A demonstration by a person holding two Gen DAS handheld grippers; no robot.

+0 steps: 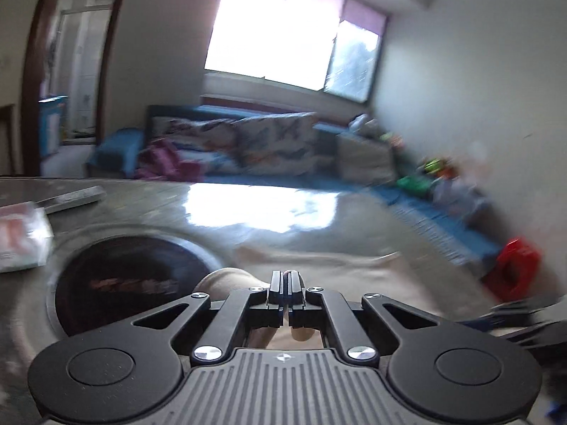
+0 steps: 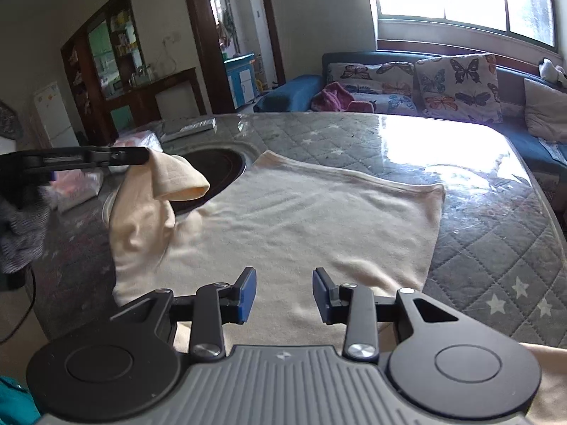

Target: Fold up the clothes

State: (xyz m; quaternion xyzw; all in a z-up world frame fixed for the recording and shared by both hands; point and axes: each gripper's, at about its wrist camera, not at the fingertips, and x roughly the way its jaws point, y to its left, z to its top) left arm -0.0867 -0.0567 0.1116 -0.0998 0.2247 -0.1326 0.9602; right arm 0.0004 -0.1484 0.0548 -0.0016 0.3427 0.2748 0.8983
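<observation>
Left gripper (image 2: pixel 141 157), pinched on the cream shirt's (image 2: pixel 301 219) raised sleeve (image 2: pixel 177 180), seems mid-fold, needing a carry rightward; right gripper (image 2: pixel 283 292) gapes empty above the near hem.

Two hand-held grippers are in use: the left hand-held gripper (image 2: pixel 141 157), closed on cloth, and the right hand-held gripper (image 2: pixel 283 294), with its jaws apart. One cream garment (image 2: pixel 301 219) lies on one quilted counter (image 2: pixel 496 219) ahead of the right hand-held gripper, and one round dark recess (image 2: pixel 219 173) sits in the counter beyond the left hand-held gripper. Further ahead stand one blue sofa (image 2: pixel 524 141) with two butterfly cushions (image 2: pixel 457 85), one flat grey slab (image 2: pixel 191 127) and one plastic packet (image 2: pixel 78 187); the blurred toys cannot be counted.
</observation>
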